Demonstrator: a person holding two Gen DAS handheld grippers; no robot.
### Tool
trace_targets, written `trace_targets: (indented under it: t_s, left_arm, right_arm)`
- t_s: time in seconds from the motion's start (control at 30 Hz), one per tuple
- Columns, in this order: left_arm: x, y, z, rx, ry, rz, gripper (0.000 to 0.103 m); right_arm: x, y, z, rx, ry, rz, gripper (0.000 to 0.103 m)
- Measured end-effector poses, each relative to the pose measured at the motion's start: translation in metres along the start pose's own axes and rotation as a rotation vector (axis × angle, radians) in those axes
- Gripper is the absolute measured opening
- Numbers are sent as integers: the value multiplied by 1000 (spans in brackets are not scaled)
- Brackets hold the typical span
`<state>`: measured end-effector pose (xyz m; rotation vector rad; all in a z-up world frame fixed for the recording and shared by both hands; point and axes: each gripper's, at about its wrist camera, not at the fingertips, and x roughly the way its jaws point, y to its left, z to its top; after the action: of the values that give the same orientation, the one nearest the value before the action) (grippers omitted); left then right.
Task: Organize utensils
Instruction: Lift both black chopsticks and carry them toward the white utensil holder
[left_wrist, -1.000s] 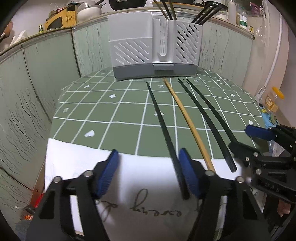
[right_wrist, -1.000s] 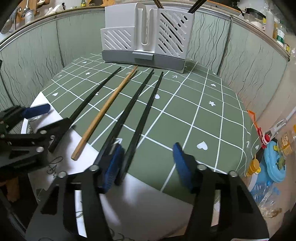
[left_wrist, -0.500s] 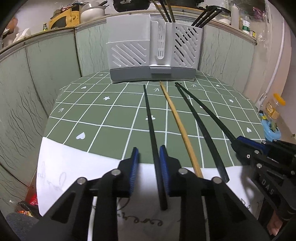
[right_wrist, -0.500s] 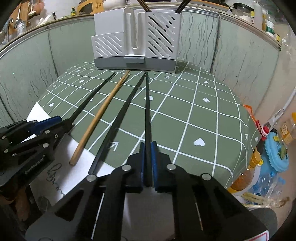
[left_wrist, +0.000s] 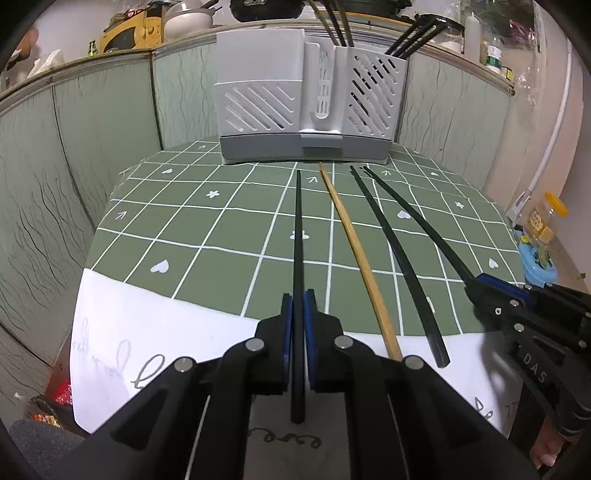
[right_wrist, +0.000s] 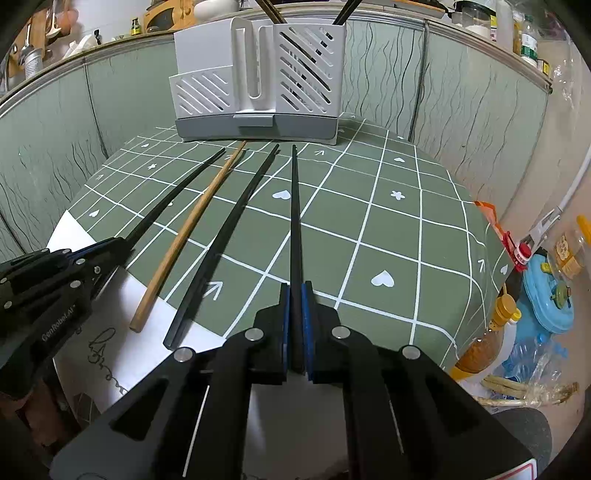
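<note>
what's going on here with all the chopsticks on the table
A person is sorting chopsticks with a handheld claw in each hand. The left claw is shut on the leftmost black chopstick, having just closed on it, and the right claw is shut on the rightmost black chopstick. Between them, a wooden chopstick and another black chopstick lie loose on the green checked cloth. The grey utensil holder at the back already has several chopsticks standing in it.

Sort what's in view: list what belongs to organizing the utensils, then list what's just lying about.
Part of the job:
- left gripper, shut on the leftmost black chopstick
- right gripper, shut on the rightmost black chopstick
- wooden chopstick
- middle black chopstick
- grey utensil holder

Just lying about:
- blue container
- yellow-capped jar
- white paper
</note>
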<state>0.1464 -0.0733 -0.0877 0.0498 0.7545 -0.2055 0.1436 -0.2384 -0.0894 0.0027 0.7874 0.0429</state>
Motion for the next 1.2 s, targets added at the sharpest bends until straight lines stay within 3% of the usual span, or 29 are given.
trace_targets:
  t_s: [0.47,1.2]
  left_arm:
    - [-36,15,15,3,-46,-27,8]
    - [-96,38,68,5,-153,-60,8]
  right_arm:
    - [-35,-13,9,15,-36,48,6]
    - [-110,-38,61,34,-203,82,6]
